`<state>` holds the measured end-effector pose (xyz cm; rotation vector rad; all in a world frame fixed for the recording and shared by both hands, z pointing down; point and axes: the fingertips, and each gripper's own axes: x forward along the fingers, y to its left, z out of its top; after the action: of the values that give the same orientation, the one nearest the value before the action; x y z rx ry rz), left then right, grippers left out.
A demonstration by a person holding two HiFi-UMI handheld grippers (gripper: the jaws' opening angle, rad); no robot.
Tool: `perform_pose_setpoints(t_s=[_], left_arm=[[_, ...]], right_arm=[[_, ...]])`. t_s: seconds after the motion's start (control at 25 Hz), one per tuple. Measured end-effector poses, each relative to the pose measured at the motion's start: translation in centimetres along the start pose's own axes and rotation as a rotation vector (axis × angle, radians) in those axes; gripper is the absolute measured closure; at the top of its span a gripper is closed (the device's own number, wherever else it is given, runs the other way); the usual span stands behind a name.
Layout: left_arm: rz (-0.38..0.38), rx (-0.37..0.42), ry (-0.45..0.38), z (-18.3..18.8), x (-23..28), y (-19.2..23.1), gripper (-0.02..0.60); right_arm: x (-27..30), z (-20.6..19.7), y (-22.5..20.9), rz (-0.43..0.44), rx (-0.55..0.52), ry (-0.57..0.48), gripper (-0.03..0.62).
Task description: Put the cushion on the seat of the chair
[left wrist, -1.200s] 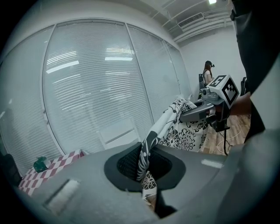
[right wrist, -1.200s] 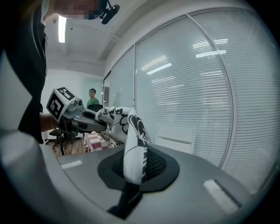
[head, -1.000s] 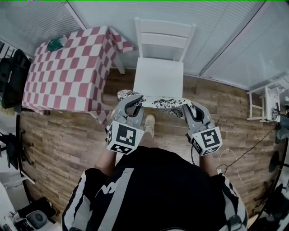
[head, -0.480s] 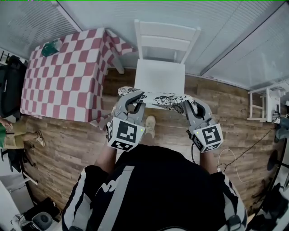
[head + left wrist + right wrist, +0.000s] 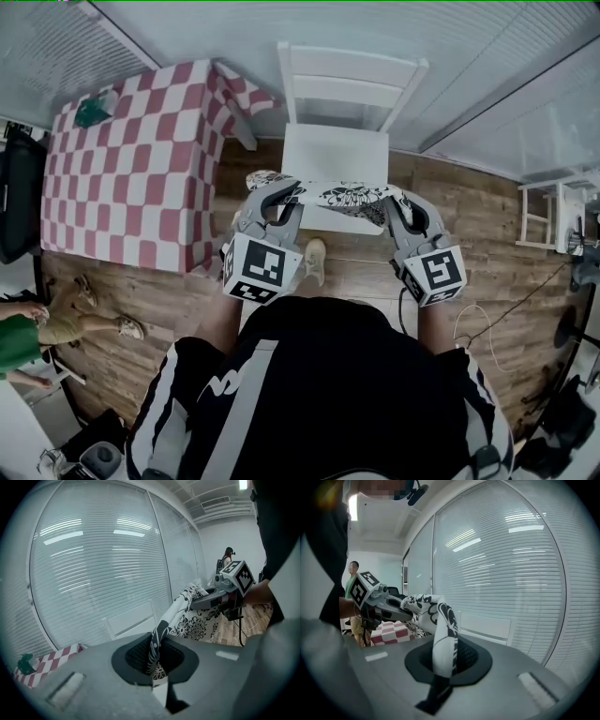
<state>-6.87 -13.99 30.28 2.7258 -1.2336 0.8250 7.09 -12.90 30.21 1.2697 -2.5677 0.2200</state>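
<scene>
Wood-plank floor [image 5: 141, 281], slatted blinds [image 5: 469, 56] on the far walls. We note a white chair [image 5: 335, 159] standing against the blinds, just beside a table draped in a red-and-white checked tablecloth [image 5: 131, 169]. We hold the cushion [image 5: 342, 197], white with a black floral print, stretched between both grippers. From the head view it lies across the front edge of the chair seat; we cannot tell whether it touches the seat. Left gripper [image 5: 279, 195]: jaws clamped on the cushion's left edge, fabric pinched between them. Right gripper [image 5: 398, 202]: jaws clamped likewise on the cushion's right edge. Both grippers point toward the chair.
</scene>
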Motion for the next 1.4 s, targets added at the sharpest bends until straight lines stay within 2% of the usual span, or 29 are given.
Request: perform_pose_setpoints(t_s=[0.6, 1.08, 1.4], left_arm=[[-0.035, -0.038, 0.054, -1.5, 6.4, 4.3, 0.569], [-0.016, -0.068, 0.084, -1.5, 12.2, 6.9, 0.568], [0.003, -0.078, 0.116, -2.1, 16.3, 8.8, 0.568]], right_arm=[[6.6, -0.9, -4.2, 0.054, -0.052, 0.041, 0.585], [11.0, -1.5, -8.9, 0.121, -0.105, 0.042, 0.585], [14.7, -2.8, -12.3, 0.1, -0.108, 0.035, 0.585]])
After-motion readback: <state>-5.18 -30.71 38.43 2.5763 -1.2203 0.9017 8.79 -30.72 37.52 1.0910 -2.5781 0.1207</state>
